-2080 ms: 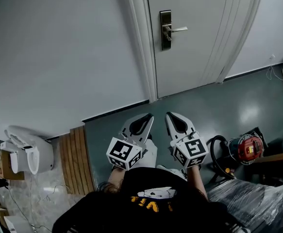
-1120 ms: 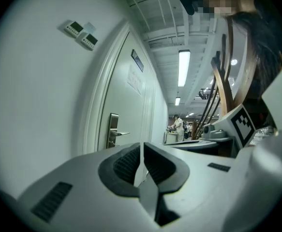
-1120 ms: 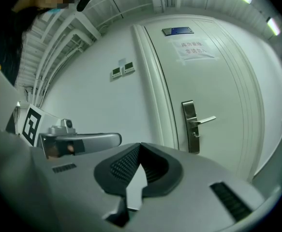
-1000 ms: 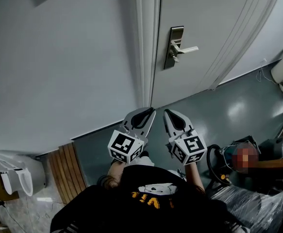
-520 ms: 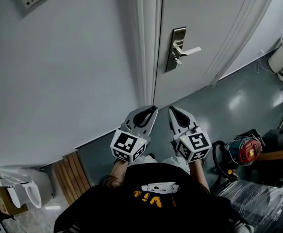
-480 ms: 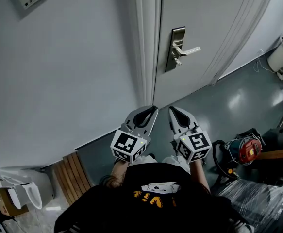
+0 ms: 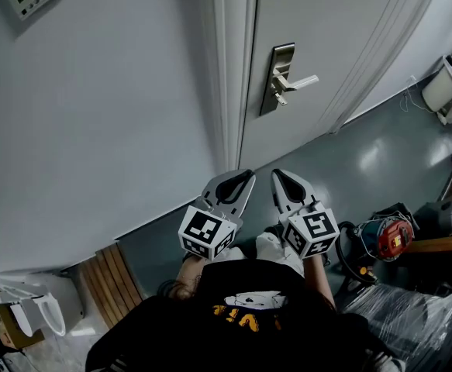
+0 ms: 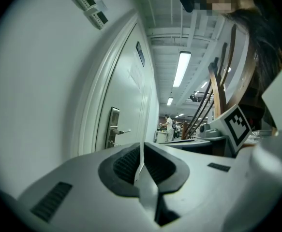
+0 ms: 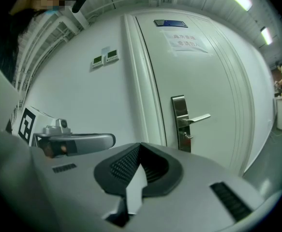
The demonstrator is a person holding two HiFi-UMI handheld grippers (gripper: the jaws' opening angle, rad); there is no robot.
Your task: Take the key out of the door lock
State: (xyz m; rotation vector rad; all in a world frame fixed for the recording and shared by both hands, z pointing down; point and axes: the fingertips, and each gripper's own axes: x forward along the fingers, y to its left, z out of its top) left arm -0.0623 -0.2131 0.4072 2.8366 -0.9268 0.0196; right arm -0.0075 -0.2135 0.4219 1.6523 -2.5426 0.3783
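Metal key (image 9: 186, 136) juts outward from the lock plate (image 9: 178, 108); left tongs (image 8: 141, 148) and right tongs (image 9: 140, 148) clenched empty.

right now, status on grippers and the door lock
Left gripper and right gripper shut, empty, short of the door. Lock plate untouched; small stub under its lever, too small to call a key. Nothing in between.

White wall (image 7: 94, 115), grey floor (image 7: 365, 161), ceiling striplight (image 8: 182, 69)

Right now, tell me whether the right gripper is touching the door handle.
No, the right gripper is shut and empty, well short of the door handle.
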